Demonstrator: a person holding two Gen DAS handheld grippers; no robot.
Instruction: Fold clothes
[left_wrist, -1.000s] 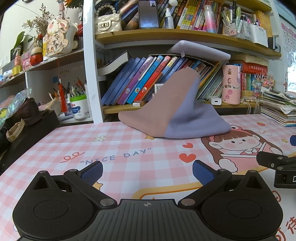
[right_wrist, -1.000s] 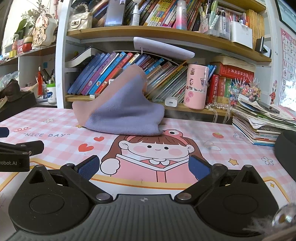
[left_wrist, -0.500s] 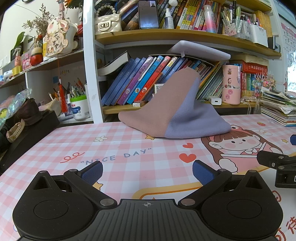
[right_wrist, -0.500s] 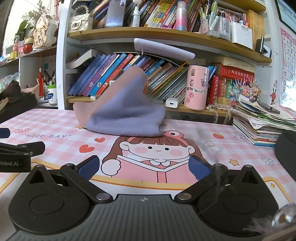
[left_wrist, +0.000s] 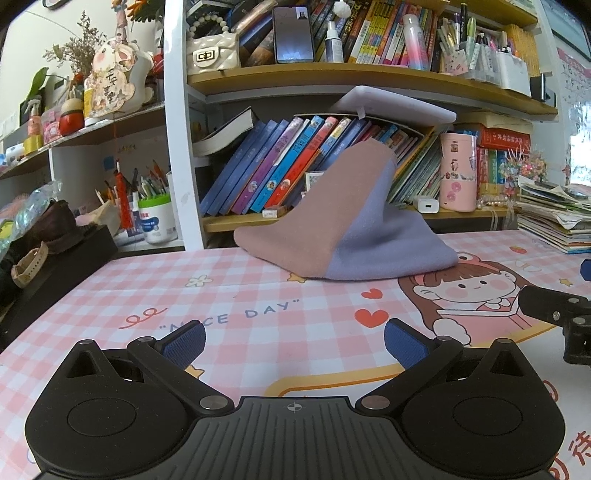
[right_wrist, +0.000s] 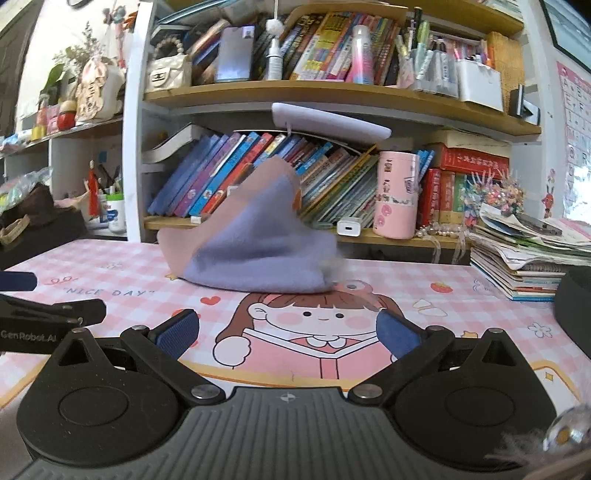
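Lying heaped at the desk's (left_wrist: 258, 332) far edge against the bookshelf (left_wrist: 369, 77): pink-and-lilac garment (left_wrist: 343, 229), well ahead of both empty, wide-open tools, left tool (left_wrist: 293, 338), right tool (right_wrist: 288, 328), roughly equidistant.

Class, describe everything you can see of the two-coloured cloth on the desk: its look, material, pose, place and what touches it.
The cloth is a soft, fleece-like piece, dusty pink on one side and lilac on the other. It is unfolded, heaped in a tent shape, its peak propped up against the leaning books on the low shelf. Its base rests on the pink checked desk mat, just above the cartoon girl's head. Neither gripper touches it; both sit open, well short of it.
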